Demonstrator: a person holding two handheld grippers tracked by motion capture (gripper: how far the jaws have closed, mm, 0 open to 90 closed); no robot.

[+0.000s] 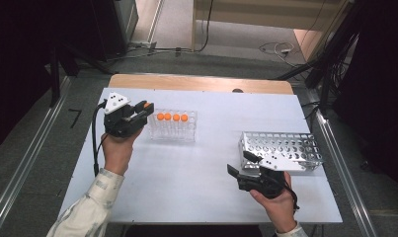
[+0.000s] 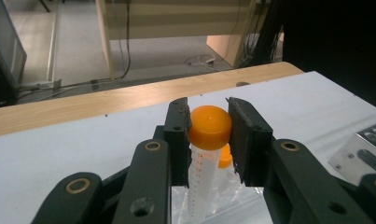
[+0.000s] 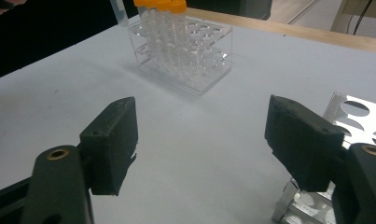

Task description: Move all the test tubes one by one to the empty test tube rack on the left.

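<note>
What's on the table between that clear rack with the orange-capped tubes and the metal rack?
Nothing: in the high view, bare white table separates the clear rack from the metal rack.

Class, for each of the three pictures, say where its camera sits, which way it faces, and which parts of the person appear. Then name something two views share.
High view: above the white table, looking down; both forearms, left tongs, right tongs.
Left gripper view: on the left tongs, facing the far table edge; jaws clamp an orange-capped clear plastic tube.
Right gripper view: on the right tongs, low, facing across the table; jaws apart.
Shared: the clear acrylic tube rack.
</note>
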